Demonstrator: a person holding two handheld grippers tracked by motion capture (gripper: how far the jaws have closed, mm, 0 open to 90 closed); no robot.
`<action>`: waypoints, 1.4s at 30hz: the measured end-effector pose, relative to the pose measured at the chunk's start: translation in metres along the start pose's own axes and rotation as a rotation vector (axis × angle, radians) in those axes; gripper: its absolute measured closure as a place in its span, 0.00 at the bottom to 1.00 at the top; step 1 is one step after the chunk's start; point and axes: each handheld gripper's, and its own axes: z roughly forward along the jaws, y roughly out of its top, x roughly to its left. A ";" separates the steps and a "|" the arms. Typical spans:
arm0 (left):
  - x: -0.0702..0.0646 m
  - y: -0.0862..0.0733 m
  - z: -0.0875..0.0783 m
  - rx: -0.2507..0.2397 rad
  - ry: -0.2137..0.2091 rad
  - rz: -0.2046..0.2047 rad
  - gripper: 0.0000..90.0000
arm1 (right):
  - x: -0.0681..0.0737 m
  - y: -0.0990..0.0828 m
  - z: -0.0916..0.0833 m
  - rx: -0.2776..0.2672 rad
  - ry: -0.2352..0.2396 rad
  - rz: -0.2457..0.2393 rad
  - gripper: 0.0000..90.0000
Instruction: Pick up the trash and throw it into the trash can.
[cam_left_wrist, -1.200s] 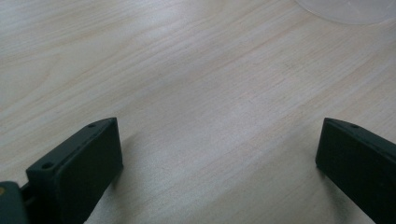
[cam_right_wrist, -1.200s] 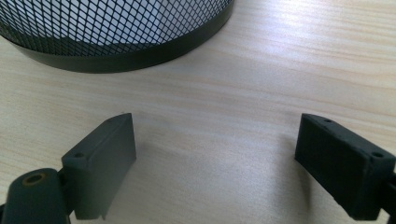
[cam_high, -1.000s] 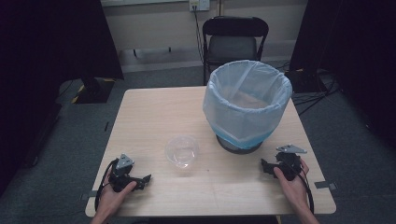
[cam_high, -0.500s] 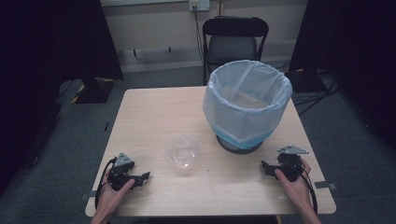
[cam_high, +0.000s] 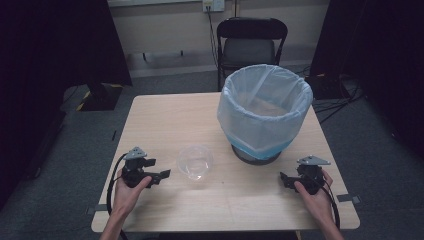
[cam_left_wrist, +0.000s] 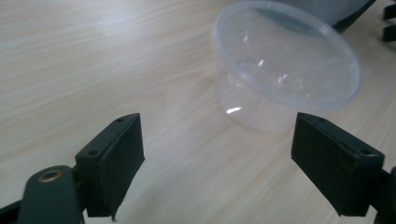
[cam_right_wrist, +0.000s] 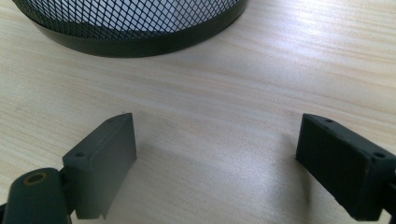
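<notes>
Nothing is in hand yet — the work looks to be at its very start. Nearest the person, the left gripper (cam_high: 161, 176) rests low on the table (cam_high: 165, 115), jaws spread wide and pointed at the clear plastic bowl (cam_high: 195, 162), which stands upright and empty just beyond its tips, to the left of the bin's base. The right gripper (cam_high: 283, 179) sits in front of and to the right of the bin (cam_high: 265, 112), jaws likewise spread, holding nothing. By my judgement the reach, the grasp and whatever follows with the bowl all remain.

The left gripper view shows the bowl (cam_left_wrist: 285, 70) untouched, ahead of the gap between the jaws. The right gripper view shows the bin's black mesh wall (cam_right_wrist: 135, 21) — hidden under the pale liner in the high view. Beyond the bin, the high view has a folding chair (cam_high: 250, 42).
</notes>
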 end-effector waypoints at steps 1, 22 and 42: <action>0.000 0.000 0.000 0.000 0.000 0.000 0.19 | 0.000 0.000 0.000 0.000 0.000 0.000 0.13; 0.006 0.050 0.059 0.040 -0.175 -0.030 0.18 | 0.000 0.000 0.000 0.000 0.000 0.001 0.13; -0.003 0.043 0.087 0.080 -0.255 -0.053 0.17 | 0.000 0.000 0.000 0.000 0.000 0.000 0.13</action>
